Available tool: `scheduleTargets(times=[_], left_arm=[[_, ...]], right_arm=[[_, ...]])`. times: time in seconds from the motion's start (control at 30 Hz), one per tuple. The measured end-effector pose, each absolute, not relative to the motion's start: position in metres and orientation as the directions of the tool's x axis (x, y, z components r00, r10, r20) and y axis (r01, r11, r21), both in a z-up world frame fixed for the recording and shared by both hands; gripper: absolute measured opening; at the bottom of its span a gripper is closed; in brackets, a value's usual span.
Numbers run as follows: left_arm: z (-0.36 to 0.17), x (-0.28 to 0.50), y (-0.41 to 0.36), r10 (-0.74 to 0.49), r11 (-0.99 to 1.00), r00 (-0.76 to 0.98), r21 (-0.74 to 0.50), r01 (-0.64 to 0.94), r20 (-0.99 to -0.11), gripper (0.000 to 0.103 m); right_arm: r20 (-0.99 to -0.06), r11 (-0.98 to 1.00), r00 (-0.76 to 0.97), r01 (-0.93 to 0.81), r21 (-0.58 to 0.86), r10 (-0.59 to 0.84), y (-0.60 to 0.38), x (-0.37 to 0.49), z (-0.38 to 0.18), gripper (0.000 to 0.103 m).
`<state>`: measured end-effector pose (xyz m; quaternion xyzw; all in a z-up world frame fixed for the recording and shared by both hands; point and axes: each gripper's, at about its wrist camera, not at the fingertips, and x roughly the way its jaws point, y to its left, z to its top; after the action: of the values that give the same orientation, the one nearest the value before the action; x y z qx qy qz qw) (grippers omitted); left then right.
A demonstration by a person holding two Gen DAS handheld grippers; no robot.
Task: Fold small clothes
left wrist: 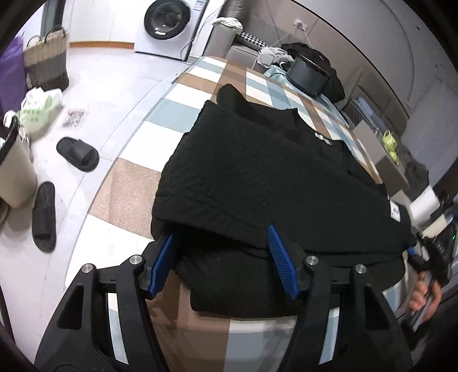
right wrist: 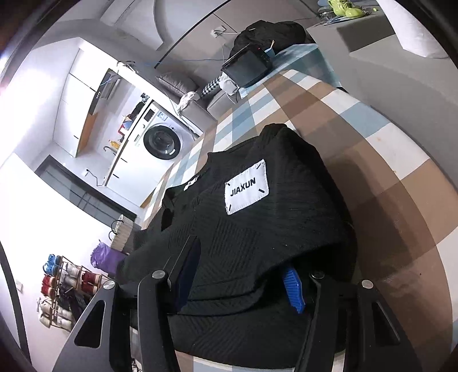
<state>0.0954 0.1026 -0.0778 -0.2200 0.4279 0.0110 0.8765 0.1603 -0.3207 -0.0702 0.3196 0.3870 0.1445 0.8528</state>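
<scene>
A black knitted garment (left wrist: 272, 171) lies folded on the checked tablecloth (left wrist: 126, 186). In the right wrist view the garment (right wrist: 257, 234) shows a white "JIAXUN" label (right wrist: 247, 190) on top. My left gripper (left wrist: 220, 234) is open at the garment's near edge. Its blue pads (left wrist: 282, 257) stand wide apart, with the folded top layer draped between and over them. My right gripper (right wrist: 242, 257) is open at the other near corner. One blue pad (right wrist: 293, 289) shows under the cloth's hem, and the other finger is partly hidden by fabric. A person's hand (left wrist: 423, 297) holds that gripper.
A black boxy device (left wrist: 307, 74) and dark clothing sit at the table's far end. The table's left edge drops to a tiled floor with two black slippers (left wrist: 77, 154), a woven basket (left wrist: 47, 57) and a washing machine (left wrist: 167, 20). Bare checked cloth (right wrist: 386, 171) lies right of the garment.
</scene>
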Motion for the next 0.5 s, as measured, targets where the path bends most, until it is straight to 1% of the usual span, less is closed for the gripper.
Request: scheduleTargets(times=[0.07, 0.13, 0.2, 0.33, 0.4, 0.5], left_arm=[[-0.076, 0.094, 0.1, -0.173, 0.916, 0.626, -0.358, -0.182, -0.76, 0.06], [-0.078, 0.091, 0.1, -0.161, 0.917, 0.614, -0.346, -0.196, -0.773, 0.06], [-0.08, 0.088, 0.103, -0.204, 0.893, 0.61, -0.401, -0.203, -0.765, 0.06], [-0.084, 0.09, 0.102, -0.28, 0.862, 0.594, -0.47, -0.191, -0.754, 0.06], [-0.085, 0.091, 0.1, -0.293, 0.855, 0.588, -0.482, -0.193, -0.754, 0.063], [-0.088, 0.093, 0.106, -0.34, 0.813, 0.594, -0.546, -0.205, -0.73, 0.069]], right_arm=[[-0.568, 0.749, 0.654, 0.003, 0.663, 0.5, -0.321, 0.16, -0.071, 0.056], [-0.569, 0.744, 0.649, 0.007, 0.668, 0.505, -0.321, 0.159, -0.072, 0.056], [-0.574, 0.75, 0.648, 0.007, 0.662, 0.5, -0.321, 0.158, -0.072, 0.056], [-0.585, 0.751, 0.635, 0.011, 0.66, 0.505, -0.316, 0.157, -0.076, 0.056], [-0.585, 0.755, 0.635, 0.003, 0.656, 0.505, -0.314, 0.155, -0.076, 0.056], [-0.576, 0.748, 0.64, 0.004, 0.664, 0.508, -0.315, 0.152, -0.075, 0.056]])
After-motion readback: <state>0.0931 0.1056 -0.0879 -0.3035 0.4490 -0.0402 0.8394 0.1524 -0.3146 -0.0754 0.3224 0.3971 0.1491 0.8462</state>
